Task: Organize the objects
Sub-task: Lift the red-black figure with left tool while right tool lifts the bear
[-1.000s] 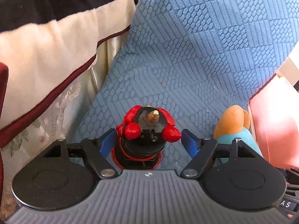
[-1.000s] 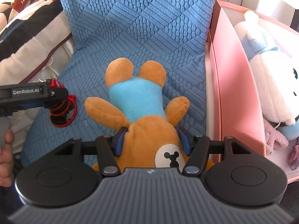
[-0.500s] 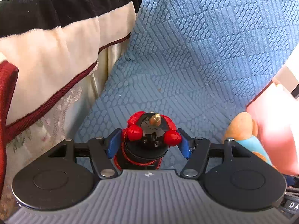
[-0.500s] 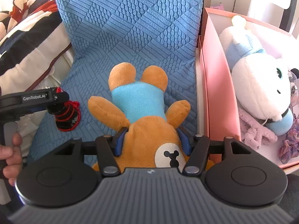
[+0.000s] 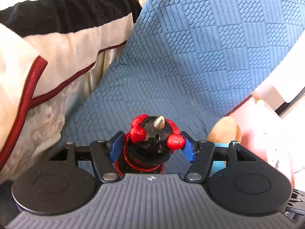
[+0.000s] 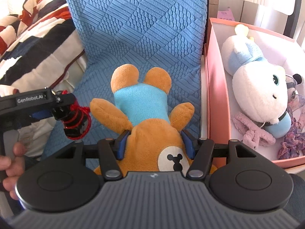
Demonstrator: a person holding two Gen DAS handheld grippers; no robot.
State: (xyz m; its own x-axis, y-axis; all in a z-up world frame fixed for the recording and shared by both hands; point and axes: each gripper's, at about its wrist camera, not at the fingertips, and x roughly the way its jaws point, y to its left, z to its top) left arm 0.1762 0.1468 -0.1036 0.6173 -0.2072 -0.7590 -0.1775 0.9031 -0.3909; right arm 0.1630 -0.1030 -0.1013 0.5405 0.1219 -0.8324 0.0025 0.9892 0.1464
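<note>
A blue quilted cover [image 6: 144, 30] with a raised checker pattern carries the things. A brown teddy bear [image 6: 144, 114] in a light-blue shirt lies on it, feet toward the far end. A striped blanket [image 6: 38, 43] bunches along its left edge, and a pink box [image 6: 217, 99] stands just beside its right edge.

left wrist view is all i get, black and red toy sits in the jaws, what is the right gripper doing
Observer: The right gripper is shut on the orange teddy bear's head.
Operator: anything beside the bear
Observer: A pink box stands right of the blue cushion.
Operator: whats in it
Observer: A white plush with a blue cap lies inside, next to a lilac plush.
</note>
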